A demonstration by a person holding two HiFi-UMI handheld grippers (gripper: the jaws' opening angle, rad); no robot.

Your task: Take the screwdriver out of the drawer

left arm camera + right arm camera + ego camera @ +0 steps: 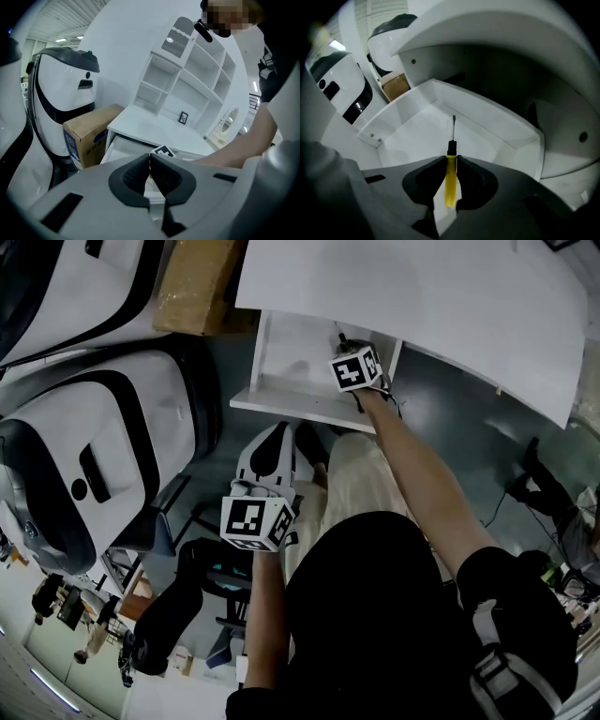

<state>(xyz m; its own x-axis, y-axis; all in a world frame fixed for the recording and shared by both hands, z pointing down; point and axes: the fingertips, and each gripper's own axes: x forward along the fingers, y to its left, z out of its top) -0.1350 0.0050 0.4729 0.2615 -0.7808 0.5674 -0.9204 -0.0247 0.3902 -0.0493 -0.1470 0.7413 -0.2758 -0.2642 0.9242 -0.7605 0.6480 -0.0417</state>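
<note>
The biggest things are the white-and-black machine shells (65, 93), standing to the left of my left gripper (150, 158). Ahead of that gripper is the white table (140, 123), and beyond it a white shelf unit (187, 79). The table's drawer (405, 112) is pulled out. It lies just ahead of the left gripper, and its walls surround the tips of my right gripper (451, 159), which reaches steeply down into it under the tabletop's edge. A cardboard box (86, 133) sits ahead and left of the left gripper, between the nearest shell and the drawer. The left gripper is closed with its pads together and nothing between them, held short of the drawer front. The right gripper is clamped on the screwdriver (450, 183). The yellow handle is pinched between its pads, and the black collar and thin metal shaft point straight out past the fingertips over the drawer's white floor
</note>
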